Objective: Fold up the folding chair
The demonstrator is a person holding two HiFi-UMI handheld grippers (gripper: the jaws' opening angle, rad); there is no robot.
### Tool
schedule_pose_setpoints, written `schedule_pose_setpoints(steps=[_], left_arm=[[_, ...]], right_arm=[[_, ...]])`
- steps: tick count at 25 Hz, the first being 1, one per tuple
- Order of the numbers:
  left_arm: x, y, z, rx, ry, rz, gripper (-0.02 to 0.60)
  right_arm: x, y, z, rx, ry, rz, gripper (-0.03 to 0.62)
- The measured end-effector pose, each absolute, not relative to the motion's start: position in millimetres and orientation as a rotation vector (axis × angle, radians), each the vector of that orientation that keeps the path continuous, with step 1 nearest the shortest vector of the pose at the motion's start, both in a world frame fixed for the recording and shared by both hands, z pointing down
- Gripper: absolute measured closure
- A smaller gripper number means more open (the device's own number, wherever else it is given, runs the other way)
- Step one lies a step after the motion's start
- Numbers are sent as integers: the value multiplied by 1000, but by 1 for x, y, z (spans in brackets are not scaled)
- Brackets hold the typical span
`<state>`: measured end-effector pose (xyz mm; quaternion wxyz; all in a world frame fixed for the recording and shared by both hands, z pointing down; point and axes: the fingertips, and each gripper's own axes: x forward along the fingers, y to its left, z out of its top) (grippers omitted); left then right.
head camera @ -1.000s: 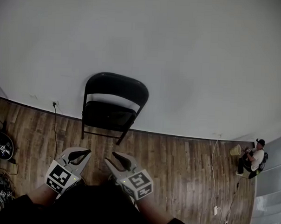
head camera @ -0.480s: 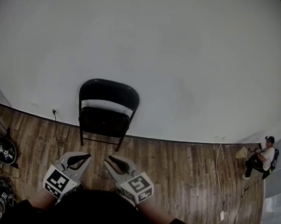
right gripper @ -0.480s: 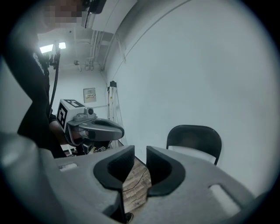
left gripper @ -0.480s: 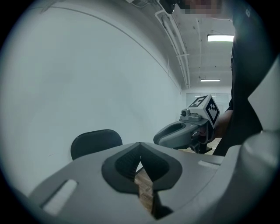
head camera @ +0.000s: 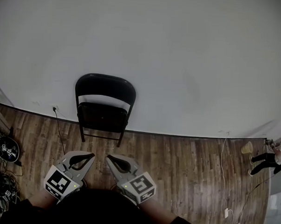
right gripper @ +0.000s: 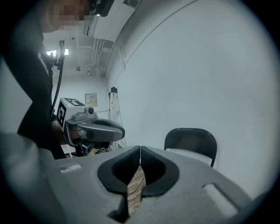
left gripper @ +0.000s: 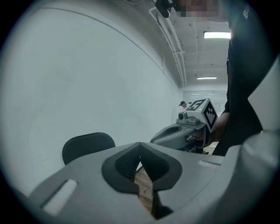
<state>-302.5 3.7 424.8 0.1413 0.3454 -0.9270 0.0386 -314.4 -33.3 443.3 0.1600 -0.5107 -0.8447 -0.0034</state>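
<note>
My left gripper (head camera: 89, 155) is closed tip to tip. My right gripper (head camera: 108, 157) has just been closing on nothing. Each cube bears black-and-white marker squares. Ahead, well apart, the black folding chair (head camera: 104, 107) stands on the wood plank floor (head camera: 175, 171) against a white wall (head camera: 179, 64).

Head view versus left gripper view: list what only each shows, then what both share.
Only the head view: the black cable hanging from the wall socket. Only the left gripper view: the lit ceiling strip lights. Both: the black metal folding chair, unfolded, the brown wood-plank floor, the shut left gripper, and the right gripper, whose empty jaws have just closed.
</note>
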Motion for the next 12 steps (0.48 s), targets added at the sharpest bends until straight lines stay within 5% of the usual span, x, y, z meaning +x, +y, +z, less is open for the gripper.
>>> schedule_pose_setpoints(steps=[12], left_arm=[[-296,-1,423,1015,-2696,121,578]], right_arm=[[-309,-30,422,-1524,-2491,11,591]])
